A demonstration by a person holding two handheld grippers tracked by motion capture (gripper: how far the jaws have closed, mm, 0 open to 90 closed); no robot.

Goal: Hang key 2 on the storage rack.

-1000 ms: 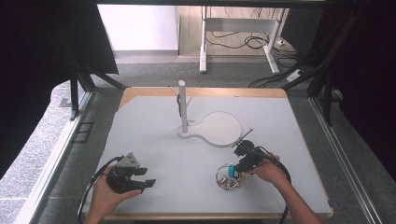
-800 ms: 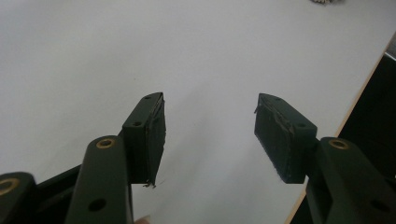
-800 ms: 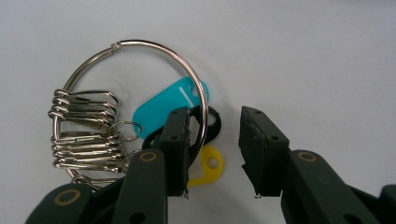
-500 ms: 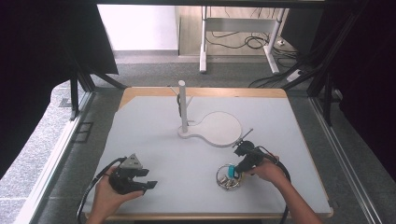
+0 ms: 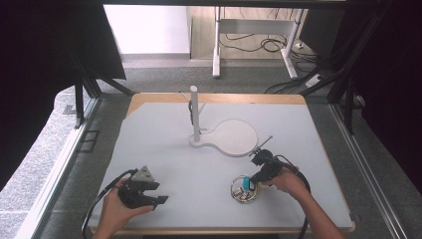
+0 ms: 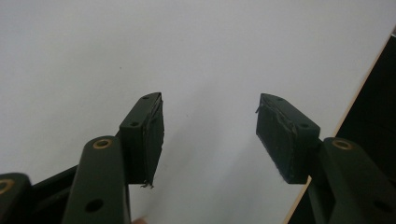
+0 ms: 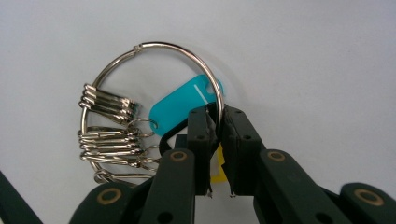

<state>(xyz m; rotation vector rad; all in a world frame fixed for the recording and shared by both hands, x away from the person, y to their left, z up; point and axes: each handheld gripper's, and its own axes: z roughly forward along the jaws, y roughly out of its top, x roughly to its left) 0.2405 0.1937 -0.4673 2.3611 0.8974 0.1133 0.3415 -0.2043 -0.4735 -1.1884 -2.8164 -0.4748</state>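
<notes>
A large metal key ring lies on the white table, carrying several keys and a teal tag. My right gripper has just been closing and is now shut on the ring's wire beside the tag. From above, this gripper sits at the front right of the table, over the key ring. My left gripper rests at the front left. Its jaws have just been opening, and in the left gripper view it stands open with only bare table between the pads.
A white upright post stands on a round flat base at the table's middle. The table's wooden front edge runs close to the left gripper. Dark frames and cables surround the table.
Both hands stay in place. The key ring has not shifted on the table.
</notes>
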